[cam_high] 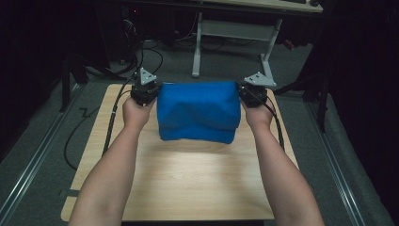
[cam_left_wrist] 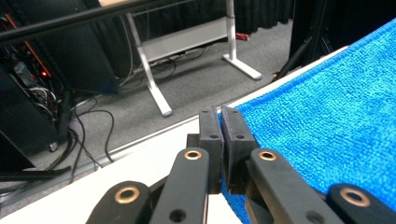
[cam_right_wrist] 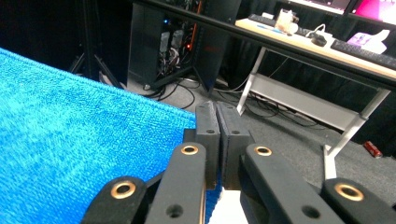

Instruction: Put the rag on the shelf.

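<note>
1. One blue towel (cam_high: 197, 112) is held above the far half of the wooden table (cam_high: 188, 183), stretched between the two grippers; its long axis runs left to right across the scene.
2. The towel's top edge is taut and level between the grippers, and the rest hangs toward the near side in folded layers, with its lower edge close over the tabletop.
3. The left gripper (cam_high: 149, 88) is at the towel's far left corner; in the left gripper view its jaws are pressed together on the corner of the blue cloth (cam_left_wrist: 327, 126), with the fabric spreading off to the right.
4. The right gripper (cam_high: 250, 91) is at the towel's far right corner; in the right gripper view its jaws are likewise closed on the cloth's corner (cam_right_wrist: 79, 149), with the fabric spreading off to the left.
5. Counted: one towel, one table, two grippers, two hands; the left hand (cam_high: 137, 112) and right hand (cam_high: 258, 114) each grip a handle just near of the towel's ends.
6. No brand, label or readable writing shows on the towel or the grippers.
7. Beyond the table stands a desk with white legs (cam_high: 235, 35) on grey carpet, and black cables (cam_high: 84, 136) trail on the floor at the left.
</note>
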### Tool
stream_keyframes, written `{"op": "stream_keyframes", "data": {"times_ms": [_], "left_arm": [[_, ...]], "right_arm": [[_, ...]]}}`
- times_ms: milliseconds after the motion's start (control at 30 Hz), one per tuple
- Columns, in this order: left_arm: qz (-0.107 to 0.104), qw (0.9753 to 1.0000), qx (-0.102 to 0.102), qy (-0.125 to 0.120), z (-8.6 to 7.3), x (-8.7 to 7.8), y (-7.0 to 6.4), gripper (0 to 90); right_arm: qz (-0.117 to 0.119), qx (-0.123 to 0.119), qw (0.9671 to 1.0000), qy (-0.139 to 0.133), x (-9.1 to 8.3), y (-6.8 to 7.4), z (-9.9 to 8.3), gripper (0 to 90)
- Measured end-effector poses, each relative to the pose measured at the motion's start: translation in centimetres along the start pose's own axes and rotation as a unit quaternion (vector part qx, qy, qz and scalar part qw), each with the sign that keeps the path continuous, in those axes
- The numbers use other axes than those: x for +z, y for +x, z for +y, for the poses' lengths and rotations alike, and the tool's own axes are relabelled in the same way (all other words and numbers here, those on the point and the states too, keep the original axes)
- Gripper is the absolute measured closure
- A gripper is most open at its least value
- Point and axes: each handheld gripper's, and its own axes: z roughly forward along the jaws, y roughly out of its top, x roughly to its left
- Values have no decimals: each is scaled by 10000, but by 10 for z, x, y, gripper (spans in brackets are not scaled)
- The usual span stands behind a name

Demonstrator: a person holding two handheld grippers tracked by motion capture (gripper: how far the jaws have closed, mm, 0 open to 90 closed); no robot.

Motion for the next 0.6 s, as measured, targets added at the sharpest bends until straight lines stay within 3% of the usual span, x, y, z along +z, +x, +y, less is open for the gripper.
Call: {"op": "stream_keyframes", "data": {"times_ms": [367,600], "left_arm": [[-144,9993,-66,332,-25,9,-5,883],[-348,9979,-249,490,-53,17,-12,883]], "right_arm": [[137,65,9996,224,8,4,-24,890],[269,237,9983,468,17,9,-51,890]]}}
